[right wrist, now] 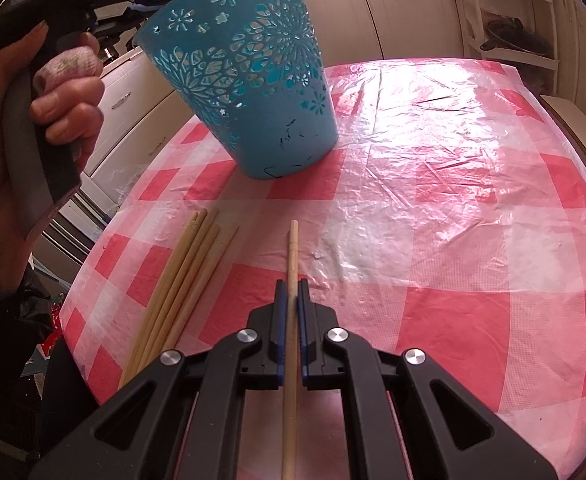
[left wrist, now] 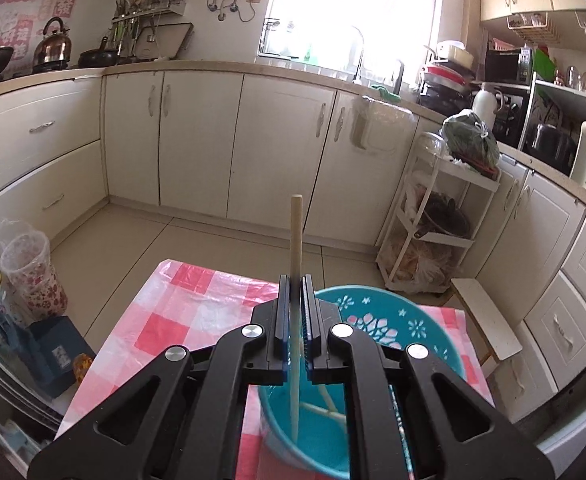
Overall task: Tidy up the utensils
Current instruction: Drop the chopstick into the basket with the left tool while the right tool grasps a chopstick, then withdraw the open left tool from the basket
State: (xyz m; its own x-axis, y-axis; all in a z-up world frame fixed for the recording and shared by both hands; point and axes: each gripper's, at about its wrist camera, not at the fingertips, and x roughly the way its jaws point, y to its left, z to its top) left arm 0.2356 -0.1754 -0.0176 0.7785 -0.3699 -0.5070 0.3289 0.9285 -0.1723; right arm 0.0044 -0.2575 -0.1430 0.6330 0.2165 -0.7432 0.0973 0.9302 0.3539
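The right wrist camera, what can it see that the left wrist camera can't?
Only the right wrist view shows the loose chopsticks lying on the checked tablecloth, the person's left hand on its gripper handle, and the right gripper shut on a chopstick.

Only the left wrist view shows inside the bucket, where chopsticks already lie, the left gripper shut on its own chopstick, plus the kitchen cabinets and window.

Both show the blue bucket and the tablecloth.
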